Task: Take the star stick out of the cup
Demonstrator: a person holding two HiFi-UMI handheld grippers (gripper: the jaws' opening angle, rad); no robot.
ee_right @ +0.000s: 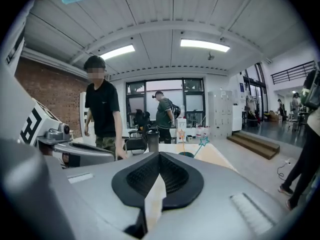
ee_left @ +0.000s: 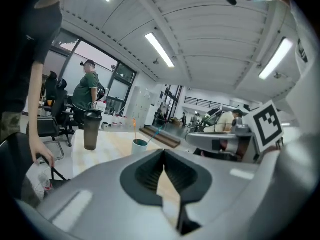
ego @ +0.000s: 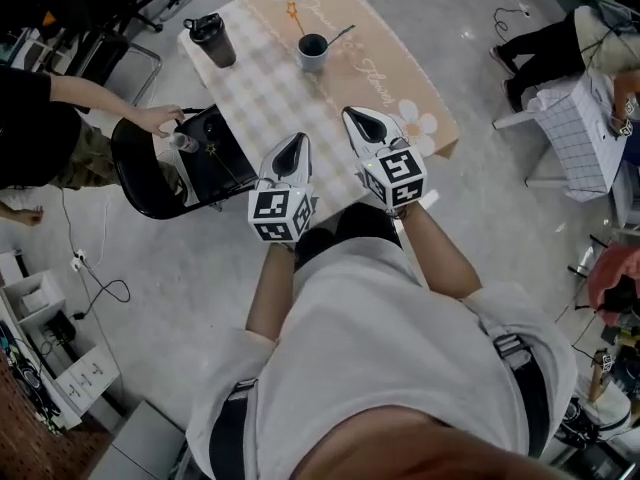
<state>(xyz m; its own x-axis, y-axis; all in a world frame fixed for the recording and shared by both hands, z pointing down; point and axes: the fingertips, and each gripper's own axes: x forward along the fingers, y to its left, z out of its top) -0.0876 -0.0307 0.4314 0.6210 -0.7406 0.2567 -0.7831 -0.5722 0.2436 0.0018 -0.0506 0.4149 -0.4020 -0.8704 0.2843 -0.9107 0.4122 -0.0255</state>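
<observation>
Nothing done yet. My left tongs [ego: 293, 148] and right tongs [ego: 360, 123] are pressed together and empty, over near counter [ego: 400, 88] edge. Star stick [ego: 338, 37] in cup [ego: 312, 52], well apart from both. Reach, pinch, lift all left.

One table [ego: 262, 93] stands in the head view, bearing one cup [ego: 312, 52] and one dark shaker bottle [ego: 213, 40]. Two sticks stand in the cup: one orange star stick [ego: 293, 13] and one teal star stick [ee_right: 203, 141]. One black chair [ego: 135, 165] sits beside the table. There are two grippers, the left gripper [ego: 293, 141] and the right gripper [ego: 353, 117], each carrying one marker cube [ego: 280, 215]. Two bystanders show: one bystander at the left [ego: 28, 128], one bystander at the right [ego: 552, 43].
</observation>
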